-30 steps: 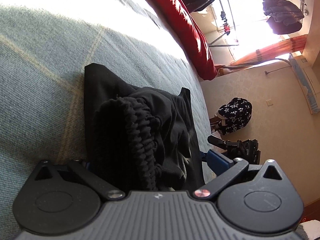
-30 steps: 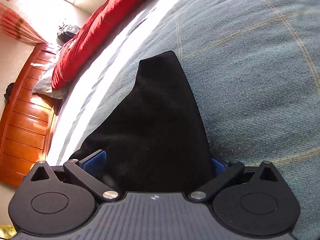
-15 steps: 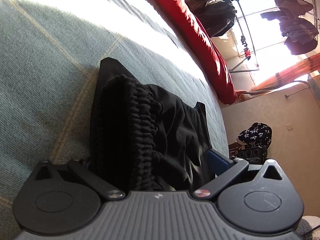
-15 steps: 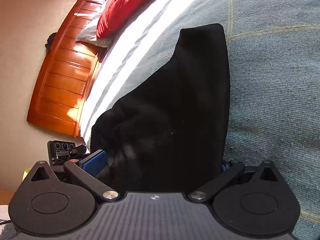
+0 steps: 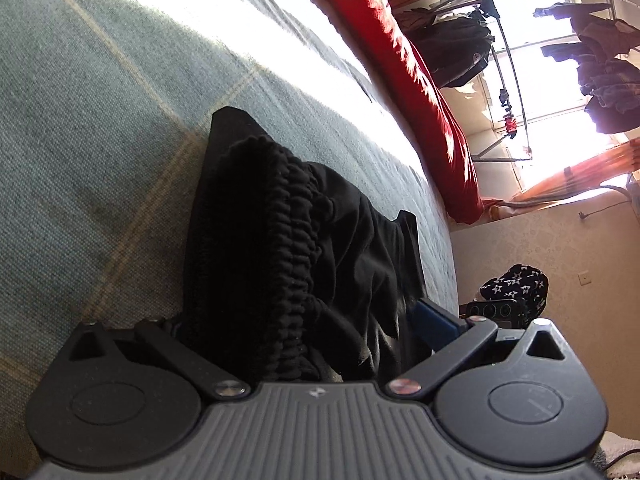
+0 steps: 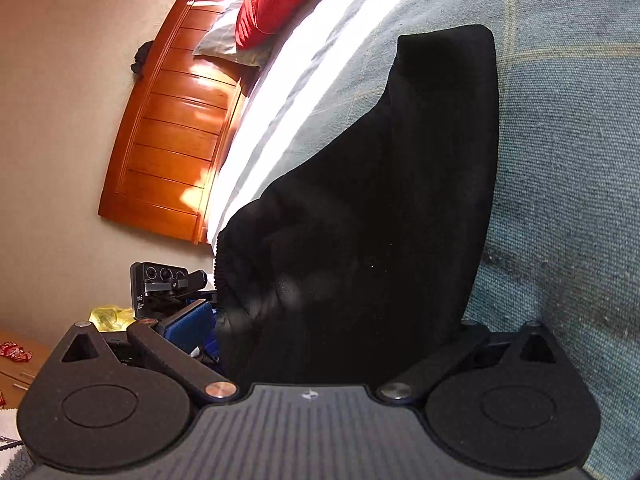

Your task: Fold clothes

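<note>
Sunlight is blasting across a bed covered in a grey-green blanket (image 5: 100, 128) with thin tan plaid lines, and a bright strip of it runs along the far side. Past that strip sits a long red duvet (image 5: 420, 92), with a grey pillow (image 6: 224, 36) tucked under it in the right wrist view, up against an orange wooden headboard (image 6: 168, 120). Over on the far right of the left wrist view, dark clothes hang on a drying rack (image 5: 516, 92) by the window, next to an orange curtain (image 5: 568, 176).

A black garment (image 5: 280, 248) is bunched up on the blanket, near the bed's edge. Looks like stretchy pants or shorts, since a gathered elastic waistband (image 5: 296, 240) runs right up the middle of the left view. The left gripper (image 5: 304, 332) is clamped on the fabric, with the waistband end stuffed between its fingers; one blue pad (image 5: 436, 320) peeks out on the right and the other is buried under cloth. The right gripper (image 6: 336, 332) is also closed on the black garment (image 6: 380, 208), and from there the fabric stretches away to a squared-off end lying flat on the blanket (image 6: 568, 160). Its left blue pad (image 6: 192, 320) shows, while the right one is hidden by the cloth.

Beyond the bed's edge in the right view there's a black camera box (image 6: 160, 288) and something yellow and crumpled (image 6: 108, 316).
</note>
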Tool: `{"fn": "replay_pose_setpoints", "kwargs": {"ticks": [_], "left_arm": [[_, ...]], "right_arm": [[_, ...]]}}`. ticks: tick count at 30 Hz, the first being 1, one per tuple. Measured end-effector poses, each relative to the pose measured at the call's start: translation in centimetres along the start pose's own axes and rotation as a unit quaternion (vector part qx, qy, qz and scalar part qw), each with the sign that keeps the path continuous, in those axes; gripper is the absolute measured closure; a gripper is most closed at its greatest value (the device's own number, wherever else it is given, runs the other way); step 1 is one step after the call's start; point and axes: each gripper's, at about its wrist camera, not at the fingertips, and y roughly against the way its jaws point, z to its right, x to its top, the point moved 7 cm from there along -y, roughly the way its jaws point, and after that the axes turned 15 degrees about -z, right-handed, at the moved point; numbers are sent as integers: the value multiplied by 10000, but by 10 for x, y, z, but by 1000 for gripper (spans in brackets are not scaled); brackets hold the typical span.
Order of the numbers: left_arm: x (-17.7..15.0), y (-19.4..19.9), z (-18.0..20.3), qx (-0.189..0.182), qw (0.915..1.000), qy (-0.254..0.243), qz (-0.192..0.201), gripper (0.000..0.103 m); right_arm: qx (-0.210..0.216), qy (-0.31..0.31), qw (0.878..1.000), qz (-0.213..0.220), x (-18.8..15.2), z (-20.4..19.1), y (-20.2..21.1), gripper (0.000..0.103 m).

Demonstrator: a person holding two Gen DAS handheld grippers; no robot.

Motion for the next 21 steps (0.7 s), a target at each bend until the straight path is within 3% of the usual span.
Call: {"fn": "replay_pose_setpoints", "kwargs": {"ticks": [5, 11, 21], "left_arm": [[5, -1, 7, -95, 9991, -245, -319, 1], [10, 14, 20, -676, 9954, -431, -517, 1], [11, 36, 32, -940, 9910, -823, -485, 1]], "right_arm": [[-57, 30, 9996, 259, -2, -9, -7, 0], [431, -15, 9959, 798, -8, -33, 1, 0], [224, 273, 9956, 866, 3, -78, -17, 0]]}}
